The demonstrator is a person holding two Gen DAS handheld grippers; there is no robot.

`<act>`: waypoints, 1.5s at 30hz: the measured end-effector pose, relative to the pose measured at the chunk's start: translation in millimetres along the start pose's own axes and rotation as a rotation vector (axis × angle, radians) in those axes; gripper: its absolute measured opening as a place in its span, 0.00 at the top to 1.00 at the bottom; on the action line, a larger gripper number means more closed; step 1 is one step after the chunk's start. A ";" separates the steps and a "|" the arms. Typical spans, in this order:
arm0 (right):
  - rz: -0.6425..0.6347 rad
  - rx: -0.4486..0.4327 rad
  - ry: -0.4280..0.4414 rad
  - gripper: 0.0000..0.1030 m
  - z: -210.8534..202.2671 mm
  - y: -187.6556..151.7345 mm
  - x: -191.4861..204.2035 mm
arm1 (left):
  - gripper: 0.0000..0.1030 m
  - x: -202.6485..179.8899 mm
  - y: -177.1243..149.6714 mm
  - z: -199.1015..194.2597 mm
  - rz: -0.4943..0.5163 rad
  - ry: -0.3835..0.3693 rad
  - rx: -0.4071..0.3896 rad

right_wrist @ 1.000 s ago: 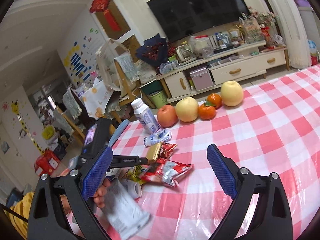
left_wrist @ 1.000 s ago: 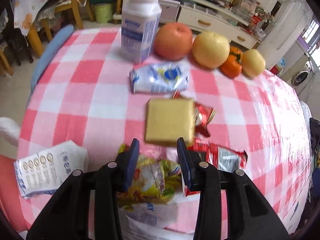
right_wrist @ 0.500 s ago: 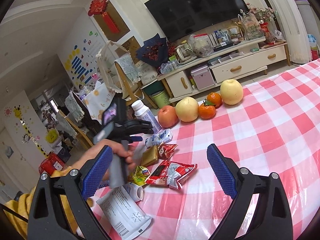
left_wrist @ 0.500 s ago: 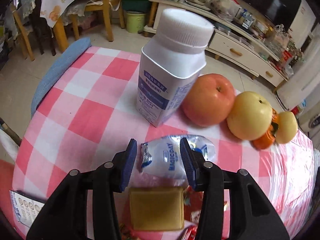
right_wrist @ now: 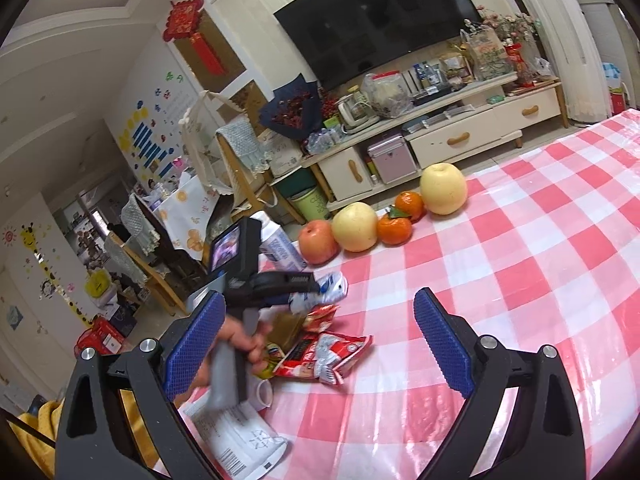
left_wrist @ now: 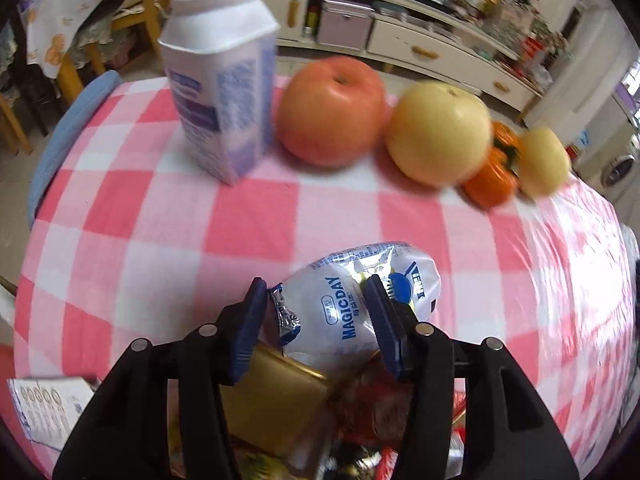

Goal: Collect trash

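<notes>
Wrist views, shared table (left_wrist: 256, 224), perhaps near.

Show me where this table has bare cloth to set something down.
Bare cloth: the wide stretch right of the red wrappers, below the fruit row, and between the milk bottle and the white wrapper. Crowded: the wrapper pile under the left tool.

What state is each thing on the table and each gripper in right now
left gripper: jaws just been opening, astride the wrapper.
silver wrapper: lying flat, crinkled, between the jaws.
white bottle: upright, capped.
red snack bag: lying flat, crumpled.
right gripper: open, empty.
</notes>
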State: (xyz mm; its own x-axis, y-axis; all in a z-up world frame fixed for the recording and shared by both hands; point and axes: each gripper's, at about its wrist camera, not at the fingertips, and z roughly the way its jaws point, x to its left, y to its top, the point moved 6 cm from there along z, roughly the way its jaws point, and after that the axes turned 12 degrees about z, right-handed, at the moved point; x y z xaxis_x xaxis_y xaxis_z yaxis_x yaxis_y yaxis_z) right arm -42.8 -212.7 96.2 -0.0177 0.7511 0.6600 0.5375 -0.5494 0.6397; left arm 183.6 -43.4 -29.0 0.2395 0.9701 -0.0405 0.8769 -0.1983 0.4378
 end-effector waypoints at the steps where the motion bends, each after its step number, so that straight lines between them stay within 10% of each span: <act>1: -0.002 -0.001 -0.009 0.08 0.3 0.6 -1.5 | 0.48 -6.2 -6.6 -2.3 0.014 -0.016 0.004; 16: 0.034 0.101 -0.088 0.09 21.8 -8.7 -31.6 | 0.46 -47.9 -94.0 -68.3 0.101 -0.179 -0.071; 27: -0.041 0.301 -0.045 0.09 55.2 -49.8 -10.9 | 0.34 82.0 -118.5 -151.0 0.296 0.115 -0.238; 33: -0.134 0.394 -0.045 0.09 74.6 -78.7 9.1 | 0.34 140.2 -141.1 -134.6 0.374 0.138 -0.179; 45: -0.277 0.439 -0.129 0.09 104.2 -105.6 16.6 | 0.33 134.1 -127.6 -84.2 0.491 0.034 -0.100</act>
State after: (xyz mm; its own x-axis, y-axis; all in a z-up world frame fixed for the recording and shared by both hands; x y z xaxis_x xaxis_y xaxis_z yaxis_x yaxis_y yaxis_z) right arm -12.0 -104.0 -1.4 -0.1204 0.9004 0.4180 0.8298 -0.1399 0.5403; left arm 68.8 123.8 -14.7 0.5988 0.7700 0.2203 0.6196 -0.6197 0.4818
